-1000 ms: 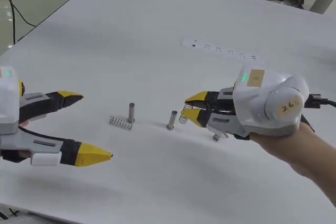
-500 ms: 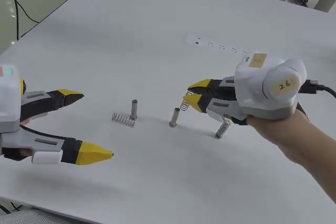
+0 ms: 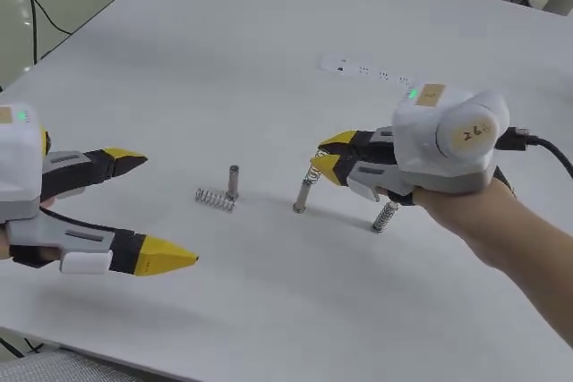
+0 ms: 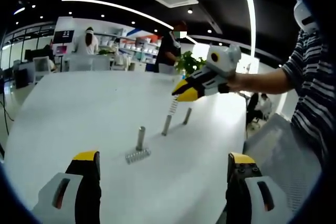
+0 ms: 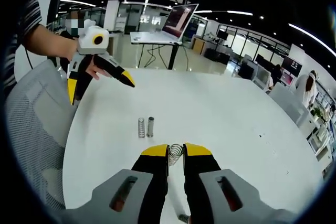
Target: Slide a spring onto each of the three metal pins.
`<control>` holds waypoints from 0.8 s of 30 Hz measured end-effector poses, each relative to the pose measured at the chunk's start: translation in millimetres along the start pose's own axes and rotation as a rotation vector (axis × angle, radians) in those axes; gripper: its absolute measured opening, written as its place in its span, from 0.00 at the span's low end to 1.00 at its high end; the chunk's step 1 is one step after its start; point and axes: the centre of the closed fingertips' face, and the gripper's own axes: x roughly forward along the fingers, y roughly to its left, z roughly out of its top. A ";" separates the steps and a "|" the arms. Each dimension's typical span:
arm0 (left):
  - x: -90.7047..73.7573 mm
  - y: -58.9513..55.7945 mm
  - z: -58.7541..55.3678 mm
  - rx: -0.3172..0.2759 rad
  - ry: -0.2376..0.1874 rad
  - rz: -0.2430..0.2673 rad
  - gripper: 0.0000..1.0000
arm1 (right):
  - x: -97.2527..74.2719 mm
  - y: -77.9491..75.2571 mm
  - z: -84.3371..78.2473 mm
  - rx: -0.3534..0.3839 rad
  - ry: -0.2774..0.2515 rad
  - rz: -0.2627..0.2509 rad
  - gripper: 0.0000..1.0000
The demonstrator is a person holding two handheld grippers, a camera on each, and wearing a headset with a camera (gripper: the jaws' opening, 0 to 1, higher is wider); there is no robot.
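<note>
My right claw (image 3: 329,155), clamped on a spring (image 3: 312,173) over the middle pin (image 3: 303,196), may knock that pin over if the coil meets its tip off-centre.

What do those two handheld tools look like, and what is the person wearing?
Both the left gripper and right gripper have white rounded bodies and black jaws with yellow tips. The right one carries a tan sticker, a green light and a black cable. The sleeve is striped.
</note>
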 end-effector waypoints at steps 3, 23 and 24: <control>-0.5 -0.5 0.1 -0.003 0.000 0.000 0.98 | 1.9 -0.3 -0.3 0.005 0.001 0.002 0.07; -4.8 0.5 -4.4 -0.005 0.018 0.005 0.98 | 19.6 14.1 -31.5 -0.014 0.096 0.045 0.08; -4.7 0.2 -4.4 -0.005 0.017 0.004 0.98 | 20.1 16.3 -34.4 -0.012 0.106 0.050 0.08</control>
